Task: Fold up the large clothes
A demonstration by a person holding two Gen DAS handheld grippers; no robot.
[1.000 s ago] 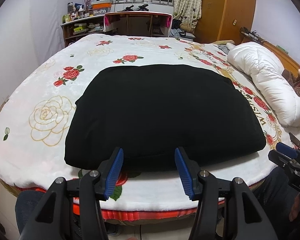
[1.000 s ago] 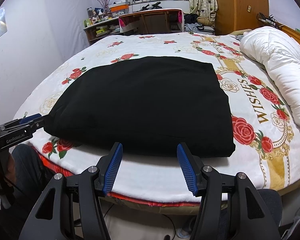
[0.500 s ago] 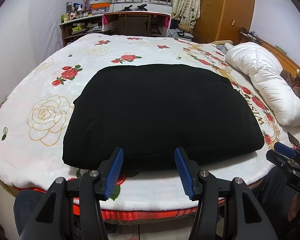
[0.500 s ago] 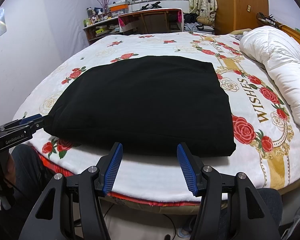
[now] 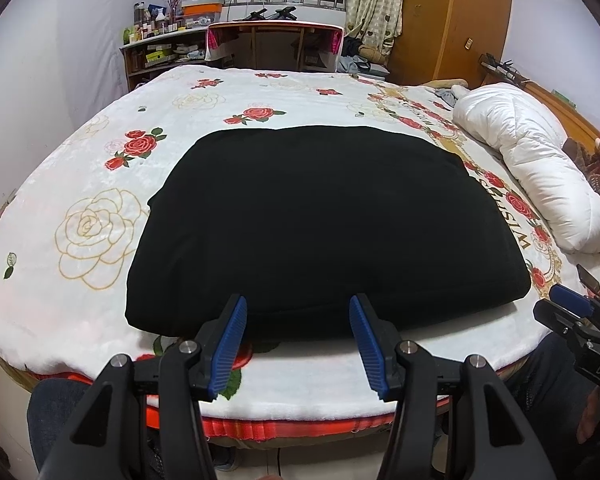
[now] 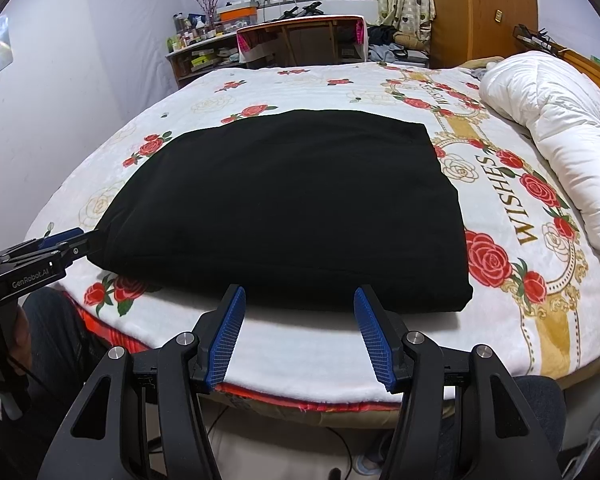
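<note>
Left wrist view: your left gripper (image 5: 298, 312) gaped wide and held nothing, its tips just short of the folded black garment (image 5: 324, 224) lying ahead on the rose-print bed (image 5: 100, 208).

Right wrist view: your right gripper (image 6: 299, 304) hung equally wide and empty, the garment (image 6: 284, 204) directly ahead.

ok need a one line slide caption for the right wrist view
Open right gripper poised at the near edge of a folded black garment on a rose-print bedspread, left gripper at its corner.
</note>
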